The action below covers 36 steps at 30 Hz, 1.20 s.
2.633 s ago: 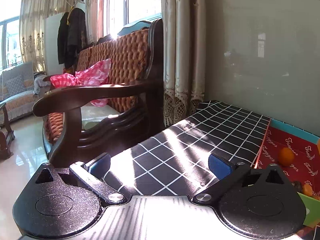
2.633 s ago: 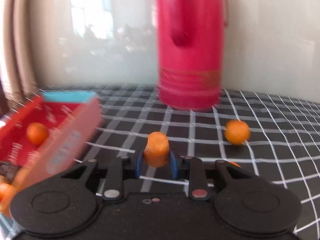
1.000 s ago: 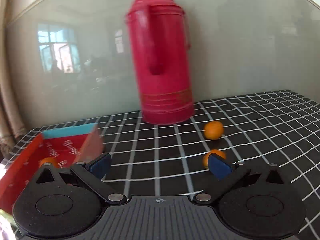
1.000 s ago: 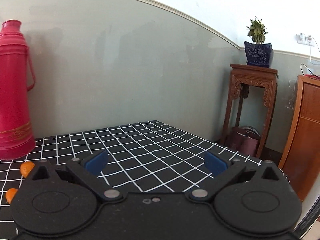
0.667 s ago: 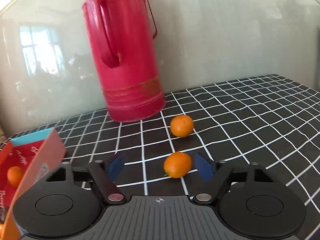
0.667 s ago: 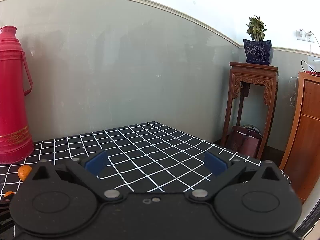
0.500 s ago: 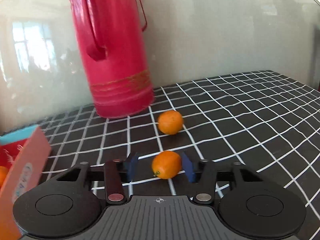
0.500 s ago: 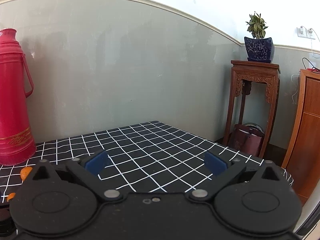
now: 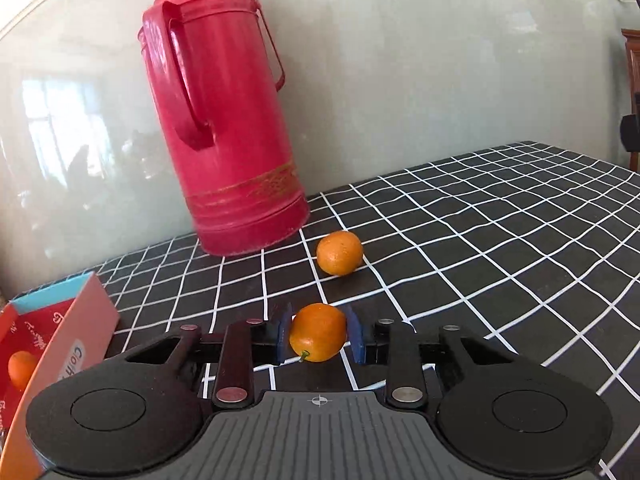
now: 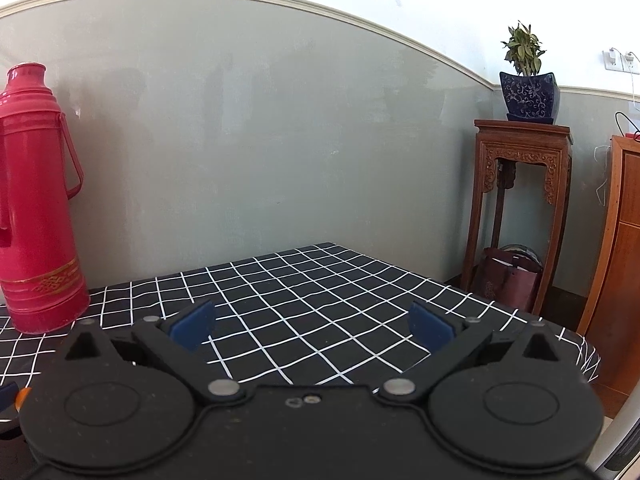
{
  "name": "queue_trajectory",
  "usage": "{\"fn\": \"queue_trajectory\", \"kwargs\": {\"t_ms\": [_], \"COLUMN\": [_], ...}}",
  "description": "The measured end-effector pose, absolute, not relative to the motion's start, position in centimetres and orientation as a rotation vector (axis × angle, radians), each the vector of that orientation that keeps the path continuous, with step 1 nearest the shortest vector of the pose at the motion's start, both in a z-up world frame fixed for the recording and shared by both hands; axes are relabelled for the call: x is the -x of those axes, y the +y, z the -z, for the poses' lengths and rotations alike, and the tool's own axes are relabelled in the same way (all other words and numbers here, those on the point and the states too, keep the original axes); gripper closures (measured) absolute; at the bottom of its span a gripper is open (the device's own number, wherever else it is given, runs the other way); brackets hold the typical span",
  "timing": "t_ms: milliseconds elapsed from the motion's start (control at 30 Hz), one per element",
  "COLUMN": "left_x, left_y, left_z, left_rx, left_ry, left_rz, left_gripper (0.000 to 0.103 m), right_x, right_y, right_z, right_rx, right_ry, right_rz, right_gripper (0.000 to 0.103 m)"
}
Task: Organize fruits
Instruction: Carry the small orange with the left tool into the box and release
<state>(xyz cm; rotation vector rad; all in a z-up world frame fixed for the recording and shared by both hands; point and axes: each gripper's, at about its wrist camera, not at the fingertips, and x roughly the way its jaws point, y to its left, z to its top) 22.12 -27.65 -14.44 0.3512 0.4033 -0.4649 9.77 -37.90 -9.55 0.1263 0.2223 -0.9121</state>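
A: Left gripper (image 9: 318, 334): clamped on orange (image 9: 318, 332), centred between pads, low over table (image 9: 500, 240), stem toward camera.
B: Right gripper (image 10: 312, 326): jaws apart, empty. Box (image 9: 60, 344): left edge.

Black left gripper (image 9: 318, 334), blue pads (image 9: 285, 332), silver screws; right gripper (image 10: 310, 322) alike

Bright daylight – sharp focus – fisheye-bowed edges.
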Motion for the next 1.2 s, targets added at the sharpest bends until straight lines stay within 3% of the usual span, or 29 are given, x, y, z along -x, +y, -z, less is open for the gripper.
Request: {"fn": "queue_trajectory", "kwargs": {"t_ms": [467, 733, 1033, 1067, 1167, 1200], "left_x": [-23.6, -26.3, -27.7, -27.7, -27.4, -27.1], "left_y": [-16.2, -8.3, -4.8, -4.6, -4.0, -3.8], "left_z": [10.2, 11.0, 11.8, 11.8, 11.4, 11.2], "left_rx": [-0.290, -0.244, -0.176, -0.164, -0.148, -0.154], "left_ry": [0.371, 0.450, 0.532, 0.536, 0.521, 0.501], "left_rz": [0.133, -0.056, -0.139, -0.140, -0.159, -0.168], "left_gripper": [0.073, 0.073, 0.071, 0.063, 0.019, 0.013], "right_x": [-11.3, -12.7, -14.2, -14.4, -14.8, -14.9], "right_y": [-34.7, -32.2, -30.6, -30.4, -29.8, -29.5], "right_z": [9.4, 9.4, 9.8, 9.8, 9.8, 9.9], "right_rx": [-0.094, -0.047, -0.009, -0.008, -0.002, 0.003], "right_ry": [0.224, 0.237, 0.261, 0.265, 0.266, 0.265], "right_rz": [0.818, 0.760, 0.708, 0.702, 0.683, 0.677], "right_gripper": [0.006, 0.006, 0.006, 0.006, 0.006, 0.006]}}
